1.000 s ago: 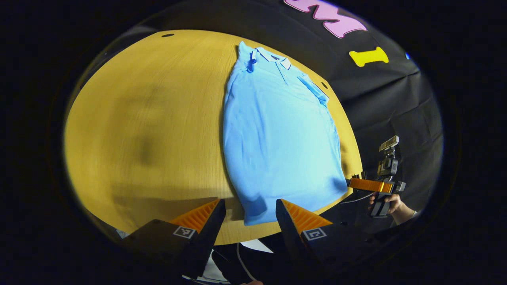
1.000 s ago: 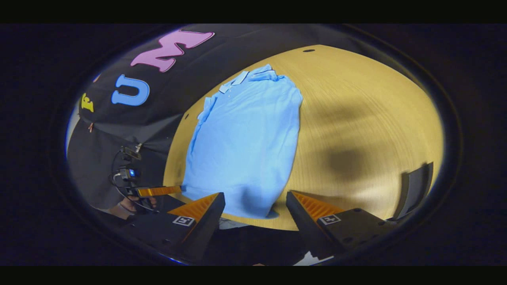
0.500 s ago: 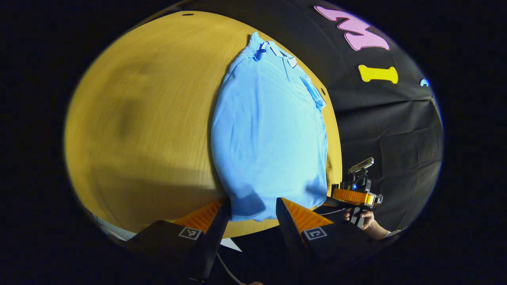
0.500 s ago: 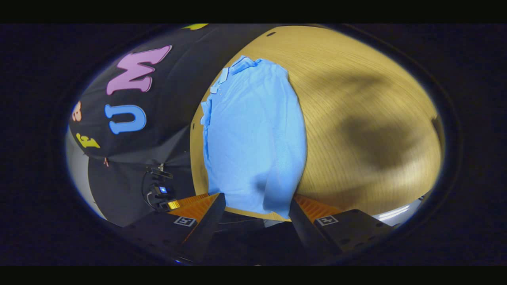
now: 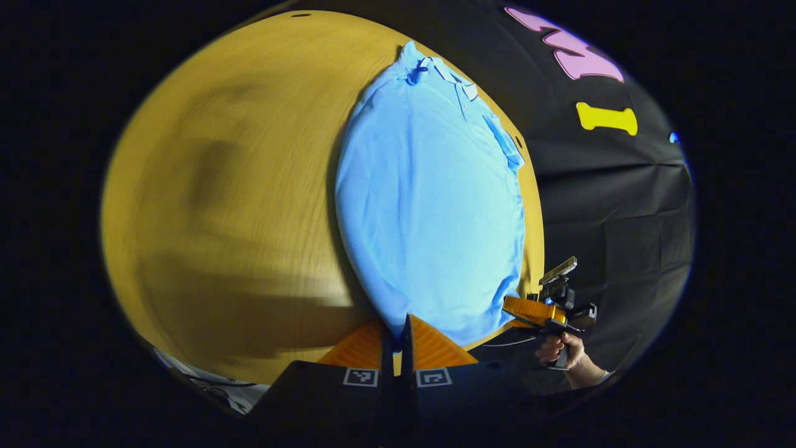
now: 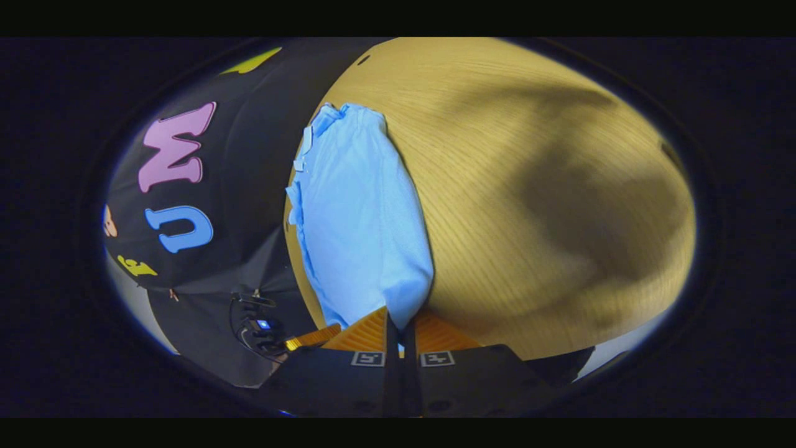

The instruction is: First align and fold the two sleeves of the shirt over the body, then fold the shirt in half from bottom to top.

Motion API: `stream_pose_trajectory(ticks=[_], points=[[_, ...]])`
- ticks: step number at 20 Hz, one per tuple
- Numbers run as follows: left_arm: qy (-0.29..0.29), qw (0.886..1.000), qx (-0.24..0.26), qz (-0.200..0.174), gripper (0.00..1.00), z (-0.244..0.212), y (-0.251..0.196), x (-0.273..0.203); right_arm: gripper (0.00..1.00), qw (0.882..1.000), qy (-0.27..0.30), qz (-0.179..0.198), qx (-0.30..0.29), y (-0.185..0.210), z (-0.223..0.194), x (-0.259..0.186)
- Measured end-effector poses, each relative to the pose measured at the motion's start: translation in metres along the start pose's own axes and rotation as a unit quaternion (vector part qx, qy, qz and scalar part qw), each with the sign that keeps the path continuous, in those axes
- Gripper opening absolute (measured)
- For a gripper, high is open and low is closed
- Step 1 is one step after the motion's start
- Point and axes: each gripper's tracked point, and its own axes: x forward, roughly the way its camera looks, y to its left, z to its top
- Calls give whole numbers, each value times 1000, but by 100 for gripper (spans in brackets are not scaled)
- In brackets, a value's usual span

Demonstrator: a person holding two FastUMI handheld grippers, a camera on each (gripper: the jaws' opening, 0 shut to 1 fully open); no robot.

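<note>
My left gripper (image 5: 395, 326) is clenched on the hem corner of the light blue shirt (image 5: 429, 205) — both fingers pinch the cloth, with barely a slit between them. From that grip the shirt stretches straight ahead across the wooden table (image 5: 236, 186), collar at the far end, with one folded sleeve lying along its right edge. Off to the right, at the table's near edge, I see my right gripper (image 5: 519, 308) (held in a hand (image 5: 559, 351)) at the hem's other corner. In the right gripper view, that gripper (image 6: 398, 323) is likewise pinched tight on the shirt (image 6: 360, 218) hem; the cloth runs forward and slightly left, the bare table (image 6: 528, 186) spreads to the right, and the left gripper (image 6: 305, 339) sits low at the left.
</note>
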Motion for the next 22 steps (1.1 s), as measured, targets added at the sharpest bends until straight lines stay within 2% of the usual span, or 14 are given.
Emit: stream_pose_trajectory(ticks=[3, 6, 7, 8, 11, 14, 19, 22], points=[[-8, 998, 51, 25, 7, 3, 3, -4, 6, 999, 6, 2, -43, 5, 2, -5], [-19, 995, 96, 35, 6, 13, -2, -14, 6, 997, 1, 42, -71, 30, 10, -12], [-28, 994, 102, 32, 6, 21, -8, -18, 11, 995, -4, 59, -78, 42, 13, -15], [-37, 993, 105, 25, 6, 29, -17, -23, 6, 993, -11, 75, -86, 54, 18, -17], [-79, 990, 116, 1, 6, 63, -45, -41, 6, 988, -29, 112, -101, 87, 38, -22], [-118, 982, 145, -3, 6, 97, -64, -59, 6, 979, -44, 134, -146, 123, 57, -27], [-161, 969, 185, 13, 6, 160, -89, -79, 6, 962, -73, 157, -213, 183, 103, -30], [-193, 957, 214, 29, 6, 204, -100, -88, 6, 953, -98, 186, -219, 230, 137, -31]])
